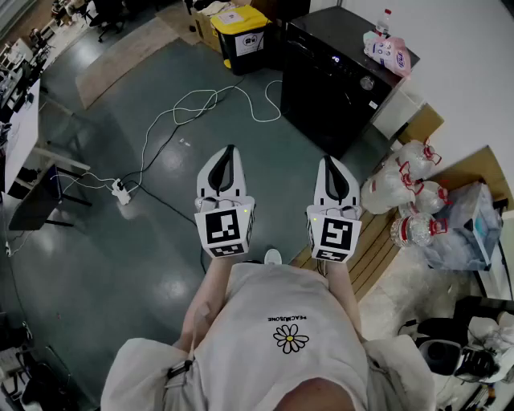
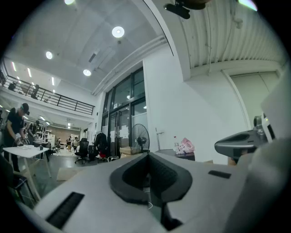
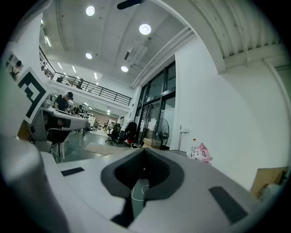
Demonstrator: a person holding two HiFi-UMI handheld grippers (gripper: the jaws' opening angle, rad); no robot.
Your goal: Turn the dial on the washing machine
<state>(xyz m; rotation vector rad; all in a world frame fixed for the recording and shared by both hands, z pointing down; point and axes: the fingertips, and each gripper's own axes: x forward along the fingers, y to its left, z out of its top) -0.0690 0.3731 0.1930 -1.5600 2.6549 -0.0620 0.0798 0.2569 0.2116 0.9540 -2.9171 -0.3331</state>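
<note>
While my left tool [image 1: 229, 152] and right tool [image 1: 331, 163] both sit closed with nothing between the jaws, the black washing machine [image 1: 325, 88] stands well ahead of them. Its round dial [image 1: 367, 83] is on the top panel. I see a pink printed pack [image 1: 387, 53] and a bottle [image 1: 384, 20] on top of it, their writing too small to read. A yellow-lidded bin [image 1: 241, 28] carries a white label, likewise unreadable. Clear bags [image 1: 405, 189] near the machine hold plastic bottles.

Grey floor [image 1: 120, 257], white wall [image 1: 470, 48], tall glass doors [image 2: 120, 118], round ceiling lights [image 2: 118, 32].
</note>
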